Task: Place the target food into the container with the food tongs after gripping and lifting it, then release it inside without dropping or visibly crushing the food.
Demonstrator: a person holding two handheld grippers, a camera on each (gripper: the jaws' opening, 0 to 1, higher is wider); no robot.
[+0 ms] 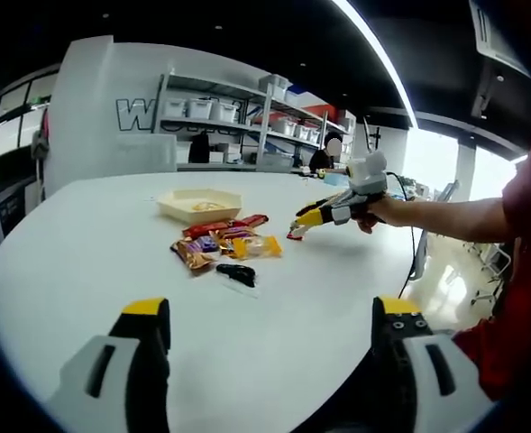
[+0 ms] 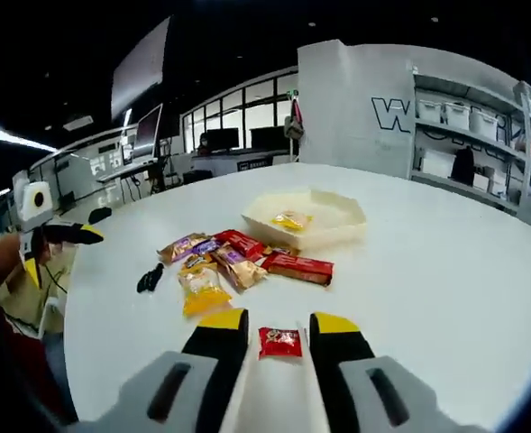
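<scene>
Two hand-held grippers were logged over a white round surface (image 2: 445,271). We noted the left hand-held gripper (image 1: 270,338) with its yellow-tipped jaws spread wide apart, holding nothing, hovering over bare surface on the near side of the snack pile. In the right gripper view it appeared at the far left edge (image 2: 53,239), held beyond the surface's rim.

We recorded the right hand-held gripper (image 2: 279,329) with jaws parted on either side of a small red wrapped snack (image 2: 280,342); we could not tell whether the tips touched the wrapper, nor whether it lay on the surface or was lifted. In the left gripper view the same gripper (image 1: 308,221) reached in from the right, with a person's hand (image 1: 373,209) behind it and the red packet at its tips.

Items further out: a loose pile of wrapped snacks (image 2: 215,262), a long red bar (image 2: 298,266), a yellow packet (image 2: 202,296) and a small black object (image 2: 149,278). A cream tray-like container (image 2: 333,230) stood just behind the pile, holding one yellow-wrapped piece (image 2: 290,219). Shelving with white bins (image 1: 238,113) stood in the background.
</scene>
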